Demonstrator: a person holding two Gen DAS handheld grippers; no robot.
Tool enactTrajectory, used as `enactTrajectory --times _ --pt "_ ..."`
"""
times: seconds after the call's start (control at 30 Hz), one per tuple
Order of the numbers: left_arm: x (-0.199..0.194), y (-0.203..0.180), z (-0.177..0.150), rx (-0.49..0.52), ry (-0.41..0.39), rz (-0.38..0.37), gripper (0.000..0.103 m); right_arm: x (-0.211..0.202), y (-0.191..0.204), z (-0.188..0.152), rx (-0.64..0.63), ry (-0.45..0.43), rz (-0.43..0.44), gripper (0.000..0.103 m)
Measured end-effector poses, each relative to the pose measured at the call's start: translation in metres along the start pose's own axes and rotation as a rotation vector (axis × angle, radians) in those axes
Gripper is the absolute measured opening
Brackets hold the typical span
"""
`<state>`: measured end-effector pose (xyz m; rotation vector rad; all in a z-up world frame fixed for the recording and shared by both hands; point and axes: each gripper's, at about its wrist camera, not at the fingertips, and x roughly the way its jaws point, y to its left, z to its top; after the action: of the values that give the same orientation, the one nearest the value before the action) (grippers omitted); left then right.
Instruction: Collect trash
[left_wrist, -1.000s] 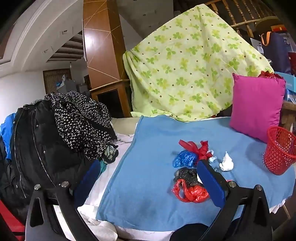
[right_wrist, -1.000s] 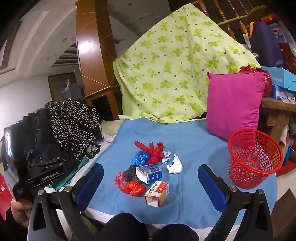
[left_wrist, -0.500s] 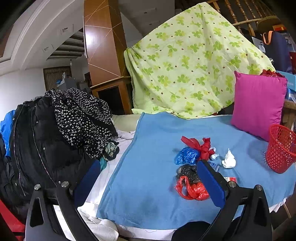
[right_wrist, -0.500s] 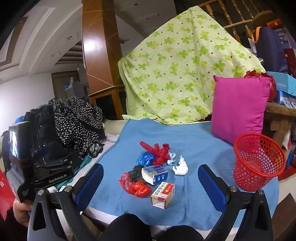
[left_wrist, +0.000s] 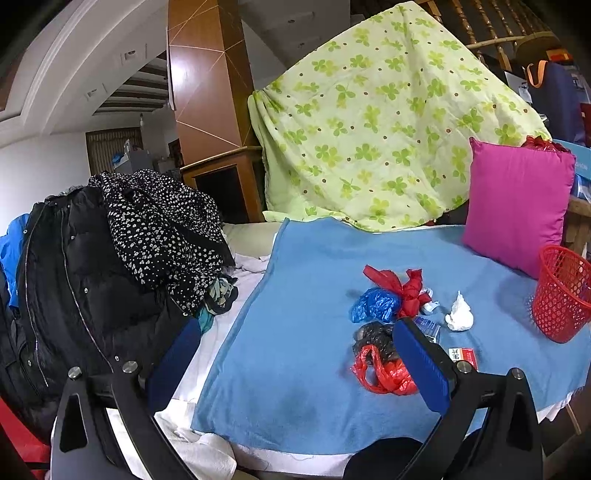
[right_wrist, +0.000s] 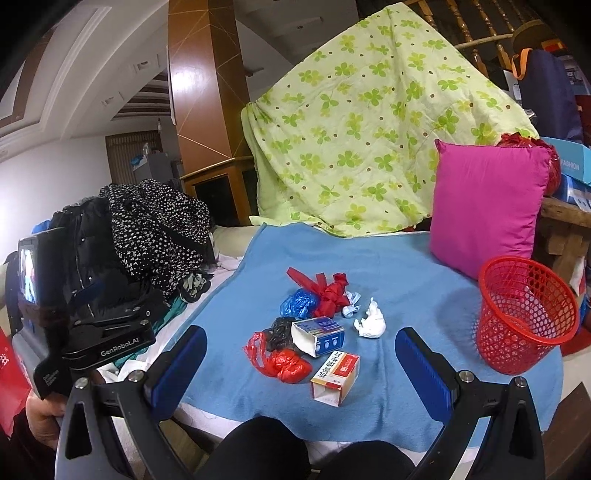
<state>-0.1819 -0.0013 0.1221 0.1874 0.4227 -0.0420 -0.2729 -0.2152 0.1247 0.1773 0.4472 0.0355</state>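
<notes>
A blue blanket covers the bed, a pink cushion leaning at its back. The red mesh basket stands on the blanket's right edge, well apart from the trash at the middle — red bag, blue bag, 2 cartons, white tissue. Both tools, left tool and right tool, are spread wide, empty, hovering short of the pile.

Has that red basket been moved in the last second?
No. The red basket sits in the same spot below the pink pillow on the blue blanket; only the camera shifted.
</notes>
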Motion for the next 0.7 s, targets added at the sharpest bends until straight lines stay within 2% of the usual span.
enactTrajectory --times 0.37,0.6,0.7 --pt "0.006 0.006 -0.006 -0.012 0.012 0.004 0.103 0.01 0.012 -0.008 -0.036 0.003 -0.006 0.103" --pt "0.016 0.008 -0.012 -0.013 0.029 0.007 0.103 0.019 0.009 -0.013 -0.01 0.038 0.006 0.103" --pt "0.028 0.008 -0.019 -0.013 0.059 -0.009 0.103 0.029 0.006 -0.018 -0.008 0.055 0.001 0.103"
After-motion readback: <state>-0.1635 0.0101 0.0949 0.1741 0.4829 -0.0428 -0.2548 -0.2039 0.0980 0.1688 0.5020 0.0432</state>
